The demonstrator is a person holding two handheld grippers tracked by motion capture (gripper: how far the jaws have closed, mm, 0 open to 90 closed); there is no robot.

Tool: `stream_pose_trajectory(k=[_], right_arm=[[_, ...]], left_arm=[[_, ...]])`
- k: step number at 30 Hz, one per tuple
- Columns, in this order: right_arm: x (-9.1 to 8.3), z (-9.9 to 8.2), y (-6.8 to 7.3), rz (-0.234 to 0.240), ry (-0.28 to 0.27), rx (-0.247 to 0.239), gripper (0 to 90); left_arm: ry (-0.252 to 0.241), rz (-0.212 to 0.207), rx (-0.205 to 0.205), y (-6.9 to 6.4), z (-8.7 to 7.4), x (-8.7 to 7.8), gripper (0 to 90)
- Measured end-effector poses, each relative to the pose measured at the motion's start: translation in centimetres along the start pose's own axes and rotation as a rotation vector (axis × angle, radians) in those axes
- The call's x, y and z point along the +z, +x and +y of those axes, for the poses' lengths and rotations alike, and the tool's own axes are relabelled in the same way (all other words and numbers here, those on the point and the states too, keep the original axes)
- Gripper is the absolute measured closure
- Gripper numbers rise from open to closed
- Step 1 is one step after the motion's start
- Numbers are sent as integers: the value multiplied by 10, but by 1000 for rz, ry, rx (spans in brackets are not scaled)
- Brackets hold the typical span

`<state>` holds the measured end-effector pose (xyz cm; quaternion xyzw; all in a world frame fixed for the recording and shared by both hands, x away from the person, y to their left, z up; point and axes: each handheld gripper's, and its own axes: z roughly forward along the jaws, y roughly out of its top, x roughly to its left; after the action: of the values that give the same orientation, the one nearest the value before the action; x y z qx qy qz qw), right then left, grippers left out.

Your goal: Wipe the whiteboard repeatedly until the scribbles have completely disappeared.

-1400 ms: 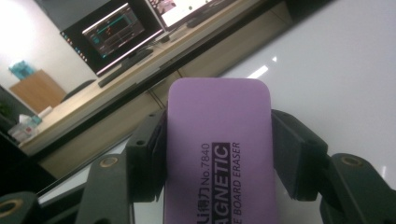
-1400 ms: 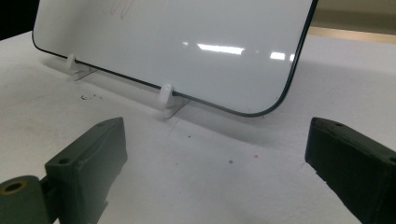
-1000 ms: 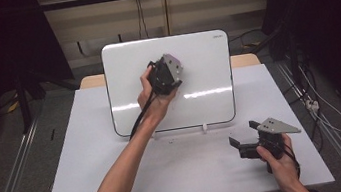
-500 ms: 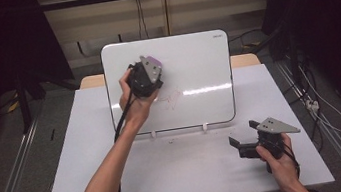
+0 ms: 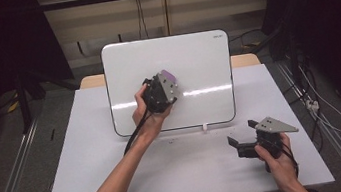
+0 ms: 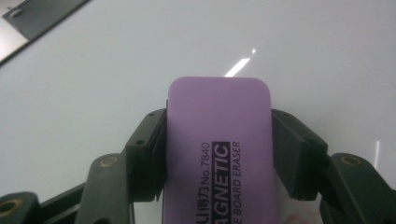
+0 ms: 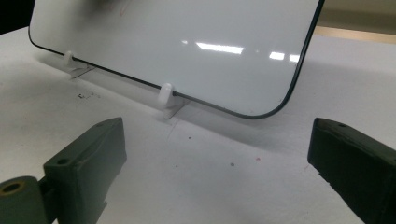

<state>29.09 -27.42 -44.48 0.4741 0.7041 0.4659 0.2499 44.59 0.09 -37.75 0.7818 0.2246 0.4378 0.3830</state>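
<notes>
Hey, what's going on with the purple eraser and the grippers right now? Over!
Left gripper shut on purple eraser, at the whiteboard. Right gripper open, low over the table. Nothing in the way.

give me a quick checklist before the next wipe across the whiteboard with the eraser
1. Eraser grip: ok. The left gripper has its jaws shut on both sides of the purple eraser.
2. Eraser at the board: ok for position, over the middle of the whiteboard; actual contact cannot tell.
3. Board support: ok. It leans back on white clip feet on the table.
4. Right gripper out of the way: ok, open and empty, low on the table beside the board.
5. Marks left to wipe: cannot tell; only faint red traces near the top left in the right gripper view.
</notes>
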Motion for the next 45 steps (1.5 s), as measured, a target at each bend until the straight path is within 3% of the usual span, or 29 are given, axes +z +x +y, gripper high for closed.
stream_pose_trajectory(k=[4, 6, 7, 8, 11, 13, 17, 19, 20, 23, 25, 30, 41, 43, 45], right_arm=[[1, -1, 0, 5, 3, 4, 38], [3, -1, 0, 7, 10, 4, 39], [3, -1, 1, 6, 9, 3, 39], [2, -1, 1, 10, 8, -2, 39], [1, -1, 1, 7, 6, -1, 39], [1, -1, 0, 8, 5, 2, 39], [0, -2, -1, 5, 1, 9, 39], [0, -1, -1, 6, 1, 6, 38], [0, -1, -1, 4, 1, 10, 38], [1, -1, 0, 4, 3, 10, 38], [1, -1, 1, 5, 3, 7, 38], [2, -1, 2, 10, 10, -3, 37], [2, -1, 3, 15, 12, -2, 37], [3, -1, 2, 15, 14, -4, 37], [3, -1, 2, 16, 13, -4, 37]], left_arm=[[9, -65, -9, -21, 2, 0, 413], [-2, -43, 46, -33, 0, -1, 413], [-2, -44, 41, -32, 0, -1, 413], [1, -56, 11, -28, 0, -1, 413], [3, -32, -2, -14, 1, 0, 413], [5, 17, 12, 0, 1, -1, 413], [24, 81, -57, 41, -4, -4, 413], [25, 122, -60, 55, -6, -6, 413], [26, 121, -75, 59, -8, -6, 413], [28, 144, -37, 49, -10, -8, 413], [20, 130, -14, 34, -14, -9, 413], [2, 87, -6, 8, -21, -13, 413], [0, -82, 42, -42, -33, -21, 412], [-5, -81, 59, -45, -35, -21, 412], [-2, -85, 53, -39, -34, -21, 413]])
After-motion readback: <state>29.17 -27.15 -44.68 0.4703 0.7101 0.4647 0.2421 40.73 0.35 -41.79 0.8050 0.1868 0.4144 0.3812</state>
